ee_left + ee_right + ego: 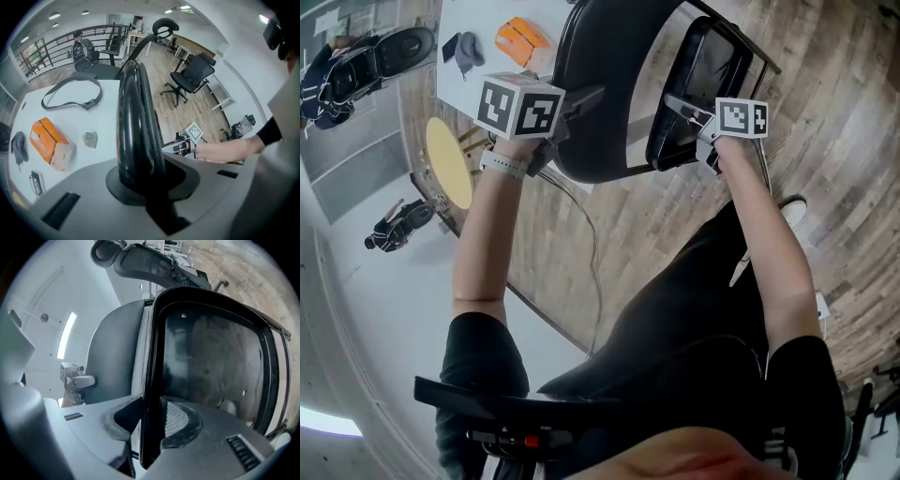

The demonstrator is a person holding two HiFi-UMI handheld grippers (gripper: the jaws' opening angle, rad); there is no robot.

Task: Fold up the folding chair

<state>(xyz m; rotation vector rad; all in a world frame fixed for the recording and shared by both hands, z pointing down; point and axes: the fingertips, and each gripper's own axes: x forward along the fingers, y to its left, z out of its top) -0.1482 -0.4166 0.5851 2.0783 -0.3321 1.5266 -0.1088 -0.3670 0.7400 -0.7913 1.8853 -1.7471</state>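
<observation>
Already both claws are clamped on the chair [600, 94], which stands on the wood floor [825, 94] beside a table [487, 17]. The left gripper [140, 187] pinches the backrest [133, 117] rim and the right gripper [147, 437] the seat [211, 362] edge. It looks rigid and fairly heavy. Rim holds give leverage, though the glossy plastic may slip.

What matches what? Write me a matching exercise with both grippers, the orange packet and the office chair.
Things:
1. left gripper
2. right gripper
3. orange packet
4. office chair

Places or states:
A. stands on the wooden floor
B. lies on the white table
C. shut on the curved chair panel
D. shut on the edge of the flat chair panel

Pairs: 1-C, 2-D, 3-B, 4-A.
</observation>
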